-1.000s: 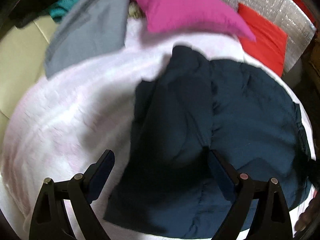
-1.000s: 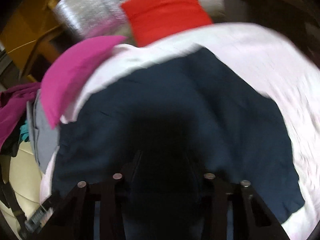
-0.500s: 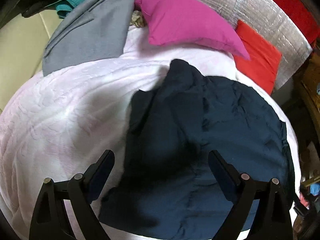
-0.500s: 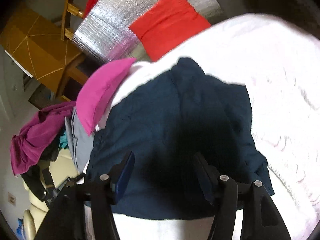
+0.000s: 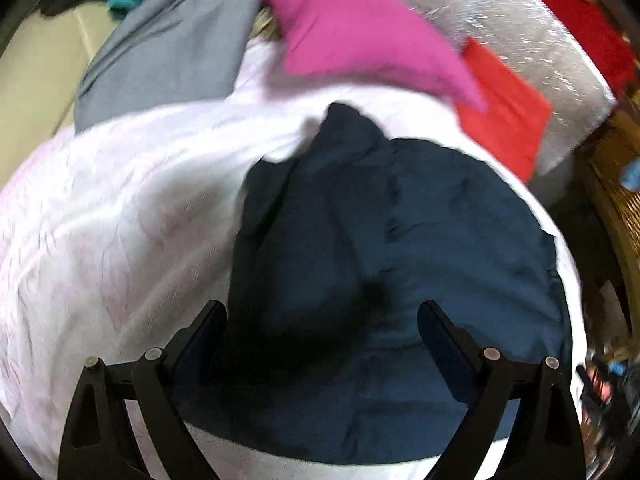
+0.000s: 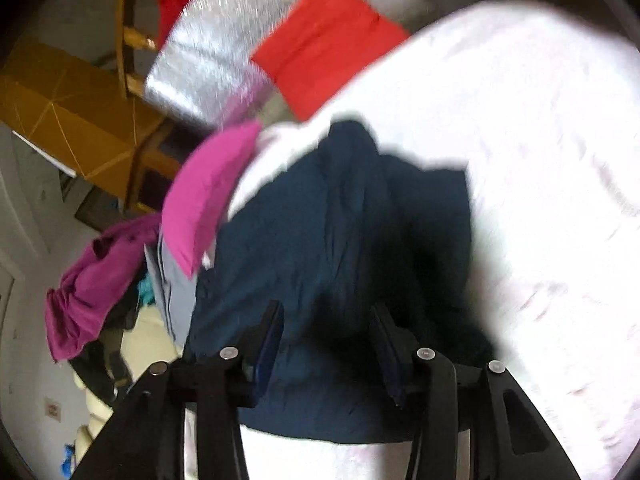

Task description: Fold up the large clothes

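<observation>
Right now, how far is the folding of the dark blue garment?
Done: the navy garment lies on the white blanket, apparently folded over once. In hand: nothing; the left gripper and right gripper hover open above it. Left: further folds; the grey garment waits.

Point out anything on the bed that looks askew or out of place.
The navy garment lies bunched rather than flat: a peak of cloth sticks up at its far edge and a thick ridge runs down its left half. Beyond the white blanket, the gray cloth and magenta pillow lie heaped loosely.
</observation>
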